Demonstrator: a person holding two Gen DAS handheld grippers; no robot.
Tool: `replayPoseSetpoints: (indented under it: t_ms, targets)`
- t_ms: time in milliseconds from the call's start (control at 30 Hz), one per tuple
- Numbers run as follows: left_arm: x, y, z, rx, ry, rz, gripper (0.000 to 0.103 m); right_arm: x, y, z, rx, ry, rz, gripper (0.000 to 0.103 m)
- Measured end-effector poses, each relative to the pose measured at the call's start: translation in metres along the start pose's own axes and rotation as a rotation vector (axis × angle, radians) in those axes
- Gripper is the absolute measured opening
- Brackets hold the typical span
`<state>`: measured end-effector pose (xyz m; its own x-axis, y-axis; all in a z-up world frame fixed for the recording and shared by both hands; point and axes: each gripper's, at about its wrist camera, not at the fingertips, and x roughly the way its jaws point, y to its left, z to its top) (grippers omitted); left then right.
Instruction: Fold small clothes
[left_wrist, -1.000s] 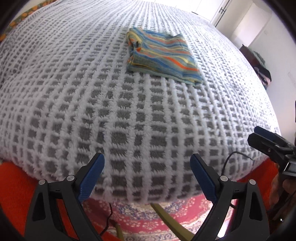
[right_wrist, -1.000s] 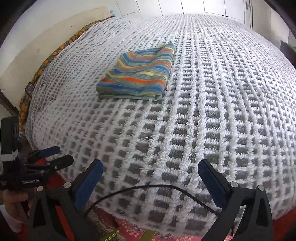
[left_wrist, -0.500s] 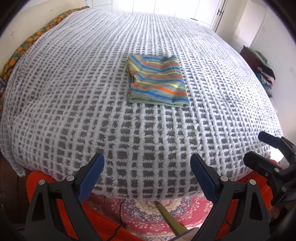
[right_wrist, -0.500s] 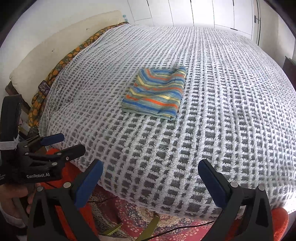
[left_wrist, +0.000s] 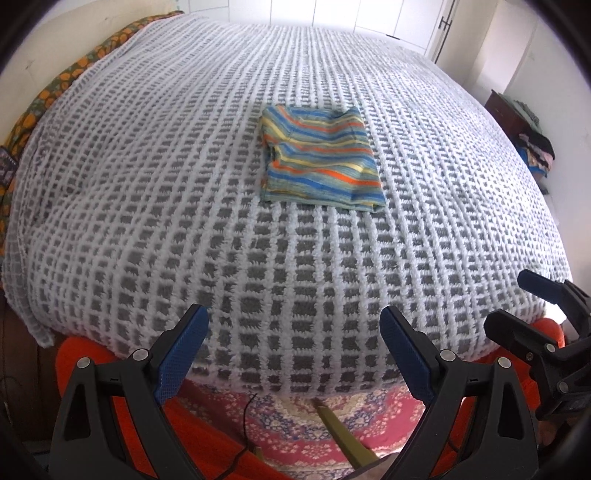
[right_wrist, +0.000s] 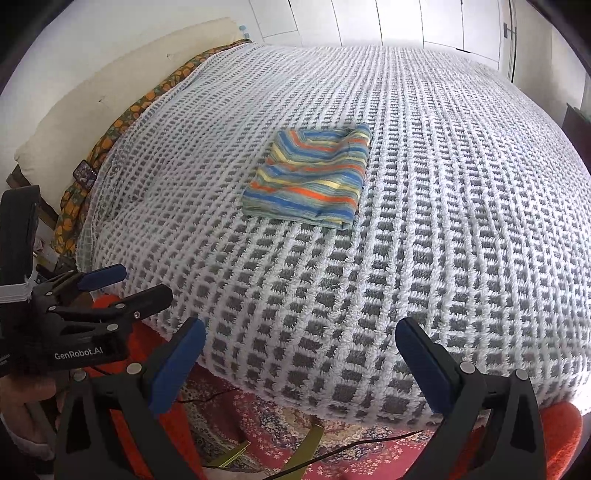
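Garment: I see the striped cloth (left_wrist: 320, 160) lying folded into a compact, near-square packet on the bed (left_wrist: 147, 206), just above the middle of the frame in the left wrist view and a little left of centre in the right wrist view (right_wrist: 309, 176).
Why it lies there: I judge it sits out on the flat middle of the blanket because that gives an even surface for pressing folds, well away from the rounded edge at the bottom of the frame.
Direction and long axis: the packet looks close to square, so I cannot name a long axis with confidence; its stripes run roughly left to right across the frame. In the left wrist view the layered, open edges show at the left side and the lower edge faces me.
Left tongs: my left tongs (left_wrist: 293, 350) are spread wide and grip nothing, at the bottom of the frame, off the bed edge over the patterned rug (left_wrist: 295, 424).
Right tongs: my right tongs (right_wrist: 301, 363) are likewise spread and empty, low in their frame, well apart from the cloth.
Why held so: I judge both are kept back and parted because the folding of this piece looks finished.
Task stage: no other garment to fold shows on the bed.
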<state>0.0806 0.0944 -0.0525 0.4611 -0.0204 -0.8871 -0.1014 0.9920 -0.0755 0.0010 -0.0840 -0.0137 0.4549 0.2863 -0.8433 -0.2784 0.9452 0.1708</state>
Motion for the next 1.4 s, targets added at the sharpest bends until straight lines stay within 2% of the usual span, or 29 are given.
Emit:
replayPoseSetpoints:
  t_ms: [367,1400]
  targets:
    - [0.002,-0.002,0.001,0.014,0.006,0.005,0.095,0.004,0.006,0.002,-0.04,0.006,-0.029,0.102]
    - [-0.01,-0.001,0.001,0.026,-0.031,0.058,0.095,-0.002,0.008,-0.001,-0.031,-0.004,-0.047,0.102]
